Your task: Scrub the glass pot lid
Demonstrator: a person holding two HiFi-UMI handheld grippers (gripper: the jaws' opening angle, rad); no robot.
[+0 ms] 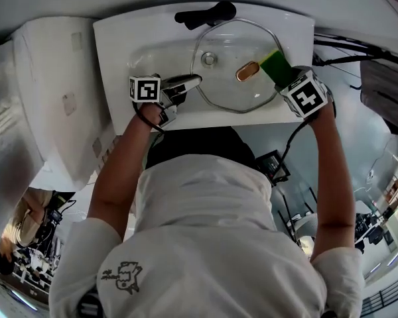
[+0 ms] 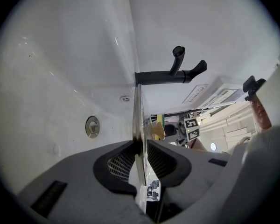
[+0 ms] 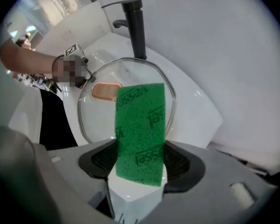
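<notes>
The round glass pot lid [image 1: 220,88] with a copper-coloured knob [image 1: 247,71] is held over the white sink [image 1: 119,38]. My left gripper [image 1: 194,80] is shut on its left rim; in the left gripper view the lid [image 2: 138,120] stands edge-on between the jaws of that gripper [image 2: 141,157]. My right gripper [image 1: 285,78] is shut on a green scouring sponge [image 1: 276,65] at the lid's right rim. In the right gripper view the sponge [image 3: 140,129] sticks up from the gripper [image 3: 139,164], in front of the lid [image 3: 95,125] and its knob [image 3: 106,91].
A black faucet [image 1: 205,13] rises at the back of the sink, close behind the lid. The metal drain [image 2: 92,126] lies in the basin floor. A white covered surface [image 1: 53,78] adjoins the sink on the left. Cables [image 1: 345,52] run to its right.
</notes>
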